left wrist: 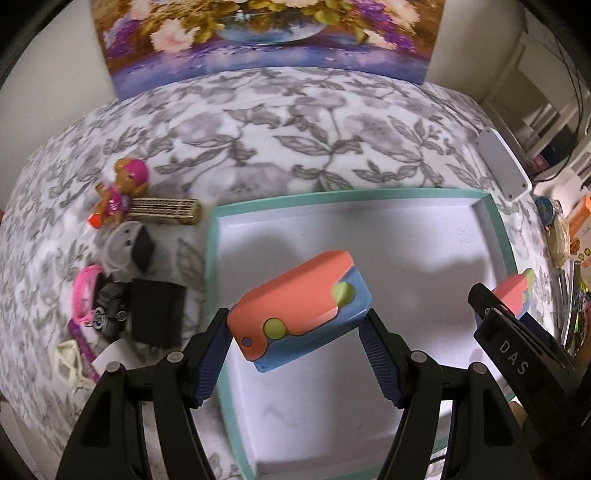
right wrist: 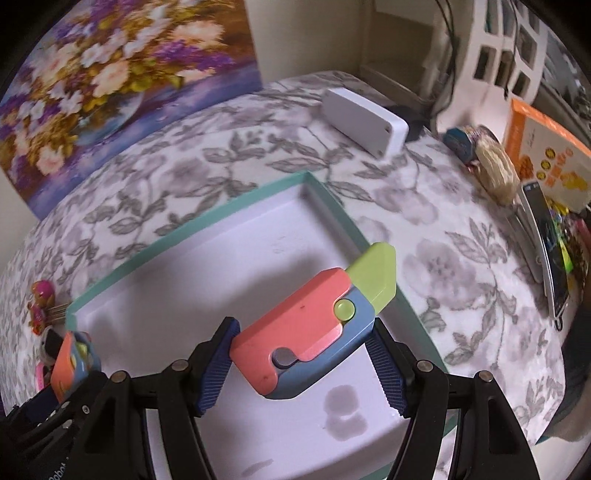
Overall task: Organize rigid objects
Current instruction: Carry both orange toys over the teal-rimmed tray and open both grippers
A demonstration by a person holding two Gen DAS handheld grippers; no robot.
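my left gripper is clenched on a coral-and-blue toy knife, its blade tucked in, the blue ribbed pads pressing its two ends so it hangs slantwise above the tray. my right gripper grips a second toy knife of the same colours, this one with its lime-green blade pushed out toward the tray's right rim. both toys are lifted clear of the white tray floor; their shadows fall on it below.

the tray is a shallow white box with a mint-green edge, lying on a bed cover printed with grey leaves and flowers. in my left view the right gripper shows at the right side of the frame, over the tray's right rim, its toy peeking out past the black arm. in my right view the left gripper appears low at the left, holding its toy near the tray's left corner.

left of the tray, on the cover, sits a small heap: a puppy figure with a pink cap, a tan ribbed bar just beside it, a black block, a pink cord and some small bits i cannot make out. beyond the tray's far right corner lies a white rectangular case. a flower painting leans against the wall behind the bed.
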